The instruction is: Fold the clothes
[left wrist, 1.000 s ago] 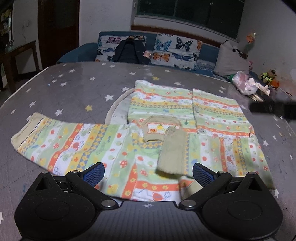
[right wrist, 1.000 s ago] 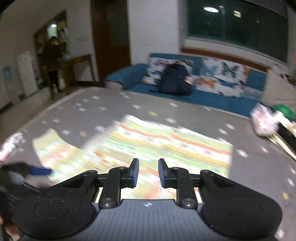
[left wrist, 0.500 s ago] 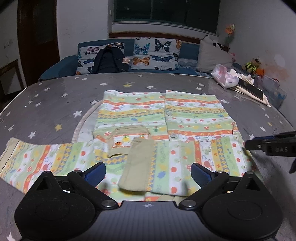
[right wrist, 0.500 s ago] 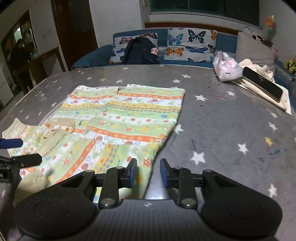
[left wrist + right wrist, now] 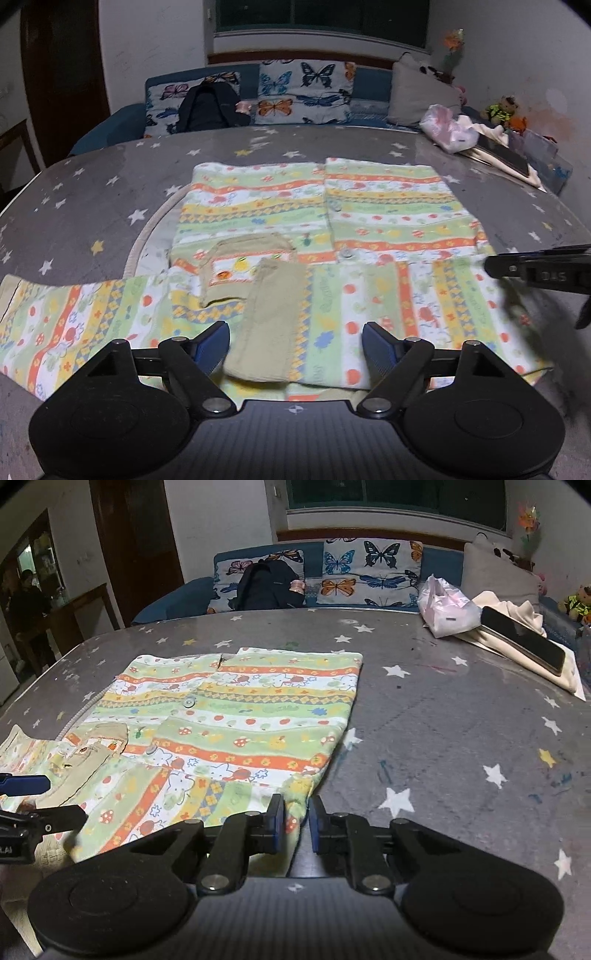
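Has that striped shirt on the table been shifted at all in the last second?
Cannot tell. Both cameras swung, so the shirt only seems to drift. It lies by the same yellow star on the table.

Black tool (image 5: 295,345), blue pads (image 5: 212,341)

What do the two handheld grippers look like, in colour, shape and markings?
Both, the left gripper and the right gripper, are matte black, with round pivot discs, jointed link arms with silver rivets, blue ribbed finger pads and a ribbed centre plate. No cables or sleeves show.
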{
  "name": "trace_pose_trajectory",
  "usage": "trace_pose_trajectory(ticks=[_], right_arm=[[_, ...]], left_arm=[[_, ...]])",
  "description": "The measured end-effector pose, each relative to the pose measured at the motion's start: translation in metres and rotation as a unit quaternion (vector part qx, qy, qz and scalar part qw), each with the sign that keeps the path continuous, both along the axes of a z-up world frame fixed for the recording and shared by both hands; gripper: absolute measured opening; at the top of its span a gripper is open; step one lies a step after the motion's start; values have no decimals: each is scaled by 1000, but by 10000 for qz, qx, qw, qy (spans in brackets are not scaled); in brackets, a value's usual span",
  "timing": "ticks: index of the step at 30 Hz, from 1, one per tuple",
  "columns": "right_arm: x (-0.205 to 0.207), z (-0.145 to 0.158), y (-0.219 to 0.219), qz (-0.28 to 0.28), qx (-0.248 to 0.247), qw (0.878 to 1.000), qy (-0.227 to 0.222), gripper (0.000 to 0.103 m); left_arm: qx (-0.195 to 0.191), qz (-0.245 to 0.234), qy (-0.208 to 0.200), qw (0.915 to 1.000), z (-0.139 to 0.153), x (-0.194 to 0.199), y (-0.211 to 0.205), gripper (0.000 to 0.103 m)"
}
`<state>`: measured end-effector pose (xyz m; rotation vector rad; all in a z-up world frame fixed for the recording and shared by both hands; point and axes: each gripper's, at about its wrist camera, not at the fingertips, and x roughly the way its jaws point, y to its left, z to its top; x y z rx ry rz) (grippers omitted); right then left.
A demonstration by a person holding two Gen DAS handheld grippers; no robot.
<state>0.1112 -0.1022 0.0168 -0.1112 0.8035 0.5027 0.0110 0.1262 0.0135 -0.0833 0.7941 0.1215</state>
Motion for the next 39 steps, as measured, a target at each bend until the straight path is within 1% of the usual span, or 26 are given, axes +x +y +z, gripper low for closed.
trace_pose_trajectory(ticks=[3,4,8,10,12,14,16,18,21,23,24,26,27,30,34,37,39], right_arm=[[-7,8,3,92,-84,9997,-186,15],[-11,11,4,159,-84,9995,-245,16],[-27,17,12,520,-9,9982,-306,18],[-35,14,17,696,-3,9973,-253,27],[-40,8,22,803,-71,9966,-191,29],[-43,2,25,848,-156,9962,-126,31],[-47,0,26,877,-178,9959,-146,37],[-50,3,28,905,-169,9956,-185,39],[-56,7,32,975,-102,9949,-248,41],[-60,6,38,1051,-75,9941,-257,48],[-61,4,41,1093,-79,9937,-249,49],[-63,-1,47,1180,-130,9927,-202,50],[-64,-3,50,1211,-175,9922,-221,53],[-66,-3,54,1239,-215,9918,-249,55],[-67,-1,53,1234,-195,9919,-223,55],[-67,1,53,1225,-184,9920,-233,55],[-67,1,53,1213,-185,9922,-240,56]], left_arm=[[-76,77,-150,9998,5,-4,8,76],[-87,81,-177,9998,6,-4,9,73],[-5,111,-66,9999,-1,-1,9,70],[-19,159,31,9999,-7,1,11,70],[33,182,31,9998,-9,-2,11,71],[-1,210,4,9998,-7,-7,14,72],[-31,262,-76,9996,-1,-13,20,73],[-4,409,-161,9990,4,-19,29,76],[-6,711,-246,9972,9,-29,47,76],[18,974,-287,9948,12,-35,63,77],[36,1114,-304,9933,13,-38,72,77],[83,1415,-316,9894,14,-45,92,78],[119,1573,-322,9870,14,-48,102,78],[281,2067,-312,9775,14,-58,135,78],[371,2704,-266,9617,12,-70,177,81],[424,3176,-225,9470,9,-80,208,81],[388,3350,-199,9412,6,-84,225,81]])
